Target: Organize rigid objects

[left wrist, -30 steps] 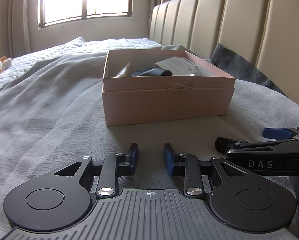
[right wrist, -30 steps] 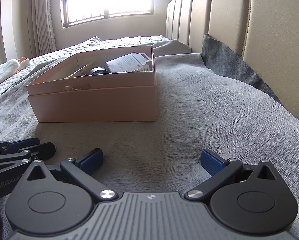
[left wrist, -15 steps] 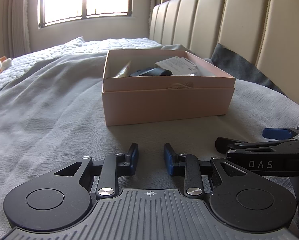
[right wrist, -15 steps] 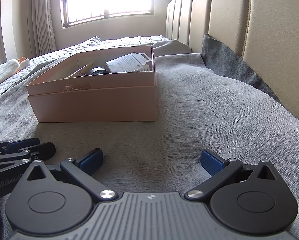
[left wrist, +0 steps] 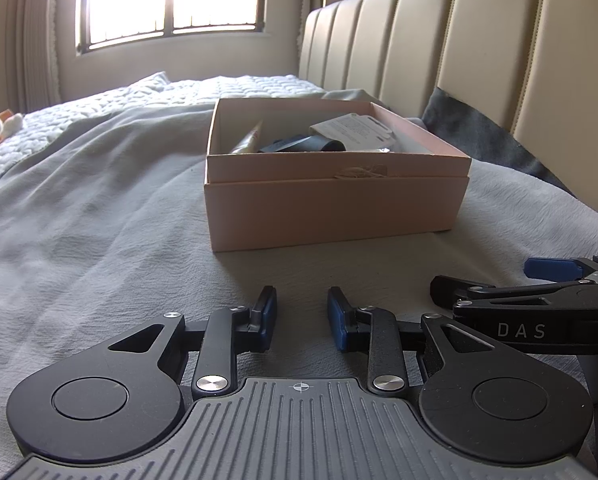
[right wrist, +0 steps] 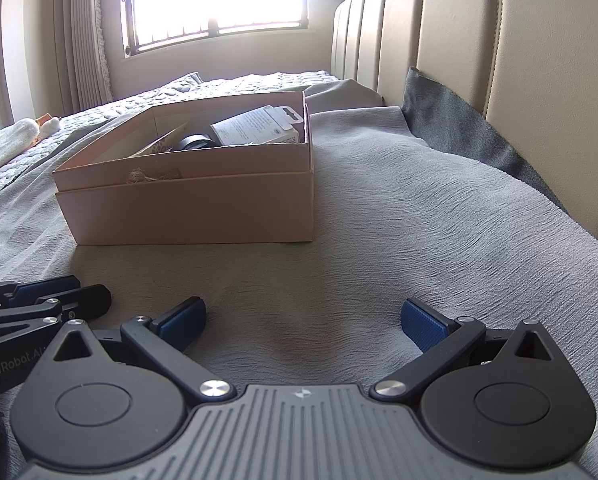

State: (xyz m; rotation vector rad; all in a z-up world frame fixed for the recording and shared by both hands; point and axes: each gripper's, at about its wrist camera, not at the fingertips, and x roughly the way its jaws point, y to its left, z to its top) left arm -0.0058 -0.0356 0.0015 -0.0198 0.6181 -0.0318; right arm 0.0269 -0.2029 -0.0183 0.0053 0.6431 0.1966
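Pink box [left wrist: 335, 208] on the bed [left wrist: 99, 208], lid off, already containing a white carded package [left wrist: 355, 130], a dark cylindrical item [left wrist: 311, 145] and a slim tube [left wrist: 249, 140]. No loose object visible on the bedding beside the box; the task appears largely complete. Left hand-held gripper [left wrist: 301, 312], narrowly parted and empty, and right hand-held gripper [right wrist: 303, 316], spread wide and empty, both in front of the box.
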